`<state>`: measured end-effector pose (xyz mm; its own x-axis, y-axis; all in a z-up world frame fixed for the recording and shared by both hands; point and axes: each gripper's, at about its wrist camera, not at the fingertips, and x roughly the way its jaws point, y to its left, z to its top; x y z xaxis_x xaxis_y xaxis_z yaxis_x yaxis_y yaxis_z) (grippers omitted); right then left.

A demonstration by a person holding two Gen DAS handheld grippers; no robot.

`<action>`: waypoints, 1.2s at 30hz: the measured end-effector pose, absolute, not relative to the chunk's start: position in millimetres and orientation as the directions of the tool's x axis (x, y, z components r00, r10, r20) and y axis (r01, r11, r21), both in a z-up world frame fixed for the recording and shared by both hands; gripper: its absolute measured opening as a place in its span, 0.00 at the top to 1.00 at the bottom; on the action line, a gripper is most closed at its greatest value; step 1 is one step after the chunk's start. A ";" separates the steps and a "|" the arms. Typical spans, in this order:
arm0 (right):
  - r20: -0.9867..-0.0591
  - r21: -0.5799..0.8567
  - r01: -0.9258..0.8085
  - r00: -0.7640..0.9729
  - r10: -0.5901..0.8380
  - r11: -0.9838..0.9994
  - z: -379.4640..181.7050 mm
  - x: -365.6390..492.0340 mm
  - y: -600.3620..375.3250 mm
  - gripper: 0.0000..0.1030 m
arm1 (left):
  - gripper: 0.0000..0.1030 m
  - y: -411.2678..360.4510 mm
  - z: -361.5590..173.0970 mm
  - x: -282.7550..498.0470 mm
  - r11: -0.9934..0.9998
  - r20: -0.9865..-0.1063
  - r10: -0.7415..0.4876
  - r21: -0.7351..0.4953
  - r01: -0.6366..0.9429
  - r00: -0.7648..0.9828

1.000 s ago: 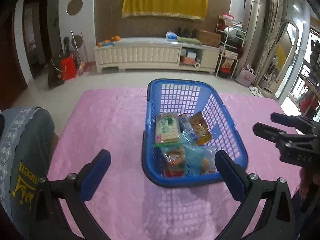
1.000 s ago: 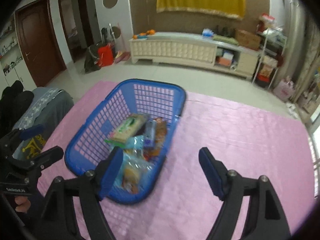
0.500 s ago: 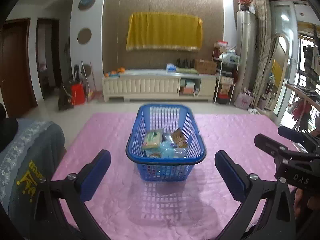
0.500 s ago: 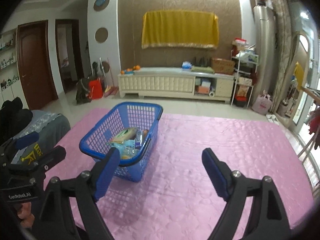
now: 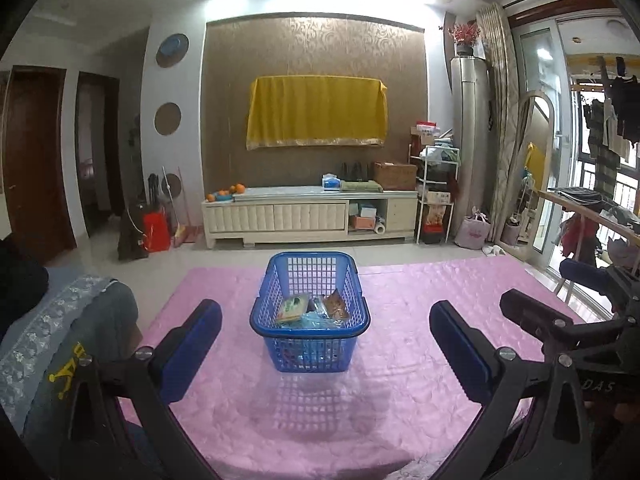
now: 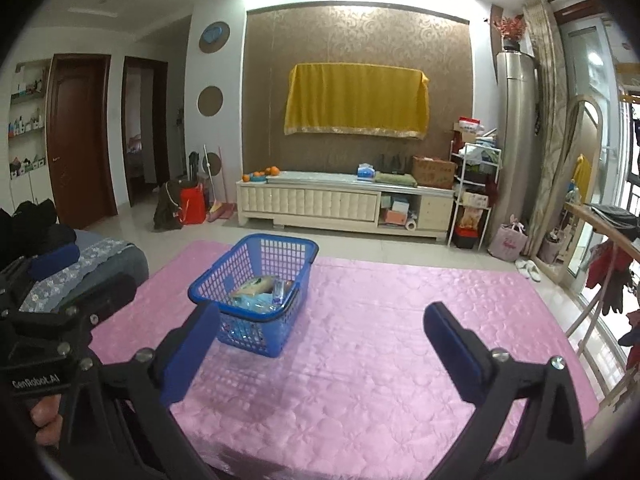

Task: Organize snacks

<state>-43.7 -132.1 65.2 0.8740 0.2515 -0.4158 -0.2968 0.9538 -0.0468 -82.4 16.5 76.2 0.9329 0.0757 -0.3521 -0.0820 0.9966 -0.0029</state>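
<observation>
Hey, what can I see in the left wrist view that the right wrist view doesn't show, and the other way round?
Only the left wrist view shows the clothes hanging by the window.

Only the right wrist view shows the wall shelves of small items beside the brown door.

Both show the blue basket holding snack packets on the pink cloth, with the open left tongs and open right tongs holding nothing.

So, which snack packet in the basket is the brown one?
The brown packet at the right, beside the green-and-cream packet in the blue basket.
</observation>
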 end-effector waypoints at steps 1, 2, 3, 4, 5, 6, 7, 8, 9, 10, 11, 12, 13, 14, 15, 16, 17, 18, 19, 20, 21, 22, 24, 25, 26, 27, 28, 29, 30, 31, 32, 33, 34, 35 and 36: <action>-0.420 -0.045 -0.297 0.872 0.252 0.954 65.4 -44.5 -132.0 0.00 | 0.00 15.3 75.4 -85.2 0.996 -0.355 0.081 0.007 -0.084 0.931; -0.424 -0.043 -0.298 0.870 0.253 0.954 64.6 -47.8 -132.5 0.00 | 0.00 14.5 74.8 -86.5 0.996 -0.361 0.085 0.012 -0.087 0.929; -0.426 -0.037 -0.299 0.868 0.256 0.953 65.1 -49.3 -133.2 0.00 | 0.00 14.7 74.6 -87.3 0.996 -0.368 0.086 0.011 -0.088 0.926; -0.428 -0.030 -0.301 0.866 0.260 0.953 65.9 -52.5 -133.4 0.00 | 0.00 14.4 74.4 -89.2 0.996 -0.371 0.081 0.007 -0.084 0.925; -0.424 -0.024 -0.301 0.867 0.263 0.953 66.8 -54.9 -134.1 0.00 | 0.00 13.9 73.8 -92.0 0.997 -0.371 0.077 0.004 -0.081 0.926; -0.422 -0.022 -0.305 0.866 0.268 0.952 67.6 -56.9 -134.1 0.00 | 0.00 14.1 73.7 -93.3 0.996 -0.369 0.080 0.006 -0.084 0.926; -0.421 -0.024 -0.310 0.865 0.272 0.950 68.3 -58.9 -133.0 0.00 | 0.00 13.3 73.5 -94.2 0.996 -0.367 0.084 0.010 -0.087 0.926; -0.419 -0.030 -0.311 0.867 0.271 0.950 68.2 -61.7 -131.1 0.00 | 0.00 12.7 73.8 -96.1 0.996 -0.362 0.091 0.014 -0.093 0.928; -0.418 -0.036 -0.314 0.867 0.271 0.949 68.3 -63.1 -130.3 0.00 | 0.00 12.8 74.1 -96.8 0.995 -0.358 0.098 0.016 -0.099 0.928; -0.416 -0.040 -0.316 0.868 0.272 0.948 68.4 -64.2 -129.1 0.00 | 0.00 11.9 73.9 -98.4 0.995 -0.357 0.101 0.015 -0.102 0.929; -0.414 -0.041 -0.317 0.869 0.273 0.948 68.3 -65.8 -128.3 0.00 | 0.00 12.2 74.4 -99.3 0.995 -0.356 0.099 0.014 -0.101 0.929; -0.411 -0.040 -0.319 0.869 0.275 0.947 68.0 -67.4 -127.8 0.00 | 0.00 12.8 74.9 -99.7 0.995 -0.356 0.096 0.012 -0.097 0.930; -0.408 -0.040 -0.317 0.871 0.274 0.948 68.0 -68.2 -127.8 0.00 | 0.00 12.8 75.0 -101.1 0.995 -0.355 0.094 0.012 -0.096 0.930; -0.407 -0.042 -0.313 0.873 0.271 0.949 67.8 -68.6 -128.1 0.00 | 0.00 13.0 75.0 -102.3 0.995 -0.355 0.093 0.011 -0.095 0.930; -0.406 -0.042 -0.312 0.873 0.269 0.949 66.9 -69.5 -128.2 0.00 | 0.00 13.5 75.0 -102.3 0.996 -0.356 0.091 0.009 -0.094 0.930; -0.407 -0.040 -0.312 0.873 0.270 0.949 66.4 -69.1 -128.5 0.00 | 0.00 12.8 75.0 -102.6 0.995 -0.358 0.091 0.007 -0.095 0.929; -0.411 -0.037 -0.316 0.870 0.273 0.948 66.1 -69.1 -128.8 0.00 | 0.00 12.8 75.4 -103.3 0.995 -0.359 0.091 0.003 -0.097 0.929; -0.417 -0.023 -0.327 0.862 0.288 0.945 65.2 -69.3 -130.1 0.00 | 0.00 12.6 76.3 -104.5 0.995 -0.355 0.091 0.002 -0.097 0.930; -0.424 -0.006 -0.339 0.853 0.304 0.941 65.2 -69.0 -131.1 0.00 | 0.00 11.7 77.1 -106.1 0.995 -0.350 0.091 0.006 -0.095 0.932; -0.426 0.003 -0.344 0.849 0.312 0.939 64.9 -69.5 -132.0 0.00 | 0.00 11.2 77.8 -107.1 0.996 -0.348 0.092 0.011 -0.094 0.933; -0.425 0.007 -0.346 0.848 0.316 0.938 64.9 -70.9 -132.1 0.00 | 0.00 10.5 78.1 -106.9 0.995 -0.350 0.093 0.012 -0.095 0.932; -0.420 0.006 -0.346 0.851 0.316 0.938 65.7 -72.1 -132.2 0.00 | 0.00 9.8 77.5 -106.8 0.996 -0.352 0.091 0.010 -0.094 0.932; -0.413 0.001 -0.346 0.854 0.315 0.938 66.8 -73.8 -131.9 0.00 | 0.00 9.9 77.0 -107.2 0.996 -0.354 0.085 0.005 -0.090 0.931; -0.412 0.000 -0.344 0.856 0.313 0.939 67.3 -74.4 -131.9 0.00 | 0.00 9.7 76.5 -107.7 0.996 -0.356 0.084 0.004 -0.088 0.931; -0.410 -0.001 -0.342 0.857 0.311 0.940 67.4 -74.9 -131.8 0.00 | 0.00 9.5 76.3 -108.0 0.996 -0.356 0.083 0.005 -0.087 0.931; -0.409 -0.001 -0.340 0.858 0.310 0.940 67.1 -76.6 -132.6 0.00 | 0.00 9.3 76.3 -108.1 0.996 -0.355 0.084 0.006 -0.087 0.931; -0.409 -0.001 -0.340 0.858 0.310 0.940 67.3 -76.9 -132.6 0.00 | 0.00 9.2 76.2 -108.3 0.996 -0.356 0.085 0.006 -0.089 0.931; -0.409 0.000 -0.341 0.858 0.311 0.940 67.1 -76.8 -132.8 0.00 | 0.00 9.6 76.5 -109.2 0.996 -0.355 0.086 0.006 -0.090 0.931; -0.410 0.002 -0.341 0.857 0.312 0.940 67.2 -75.9 -133.4 0.00 | 0.00 9.7 76.6 -109.4 0.996 -0.356 0.086 0.007 -0.090 0.931; -0.411 0.002 -0.339 0.858 0.309 0.941 67.5 -75.7 -133.2 0.00 | 0.00 9.3 76.2 -109.9 0.996 -0.356 0.087 0.006 -0.090 0.931; -0.411 0.002 -0.338 0.858 0.309 0.941 67.9 -75.4 -133.4 0.00 | 0.00 9.5 76.4 -110.2 0.996 -0.357 0.085 0.005 -0.089 0.930; -0.411 0.002 -0.336 0.858 0.307 0.942 68.2 -75.3 -133.6 0.00 | 0.00 9.8 76.6 -110.4 0.996 -0.358 0.083 0.004 -0.088 0.930; -0.411 0.002 -0.335 0.859 0.306 0.942 68.5 -75.4 -133.5 0.00 | 0.00 9.8 76.8 -111.0 0.996 -0.358 0.082 0.003 -0.087 0.930; -0.411 0.002 -0.336 0.858 0.307 0.942 68.3 -75.1 -133.7 0.00 | 0.00 9.4 76.9 -111.4 0.996 -0.358 0.081 0.003 -0.086 0.930; -0.412 0.001 -0.333 0.859 0.304 0.943 68.3 -75.0 -133.4 0.00 | 0.00 9.4 77.0 -112.0 0.996 -0.359 0.082 0.004 -0.086 0.930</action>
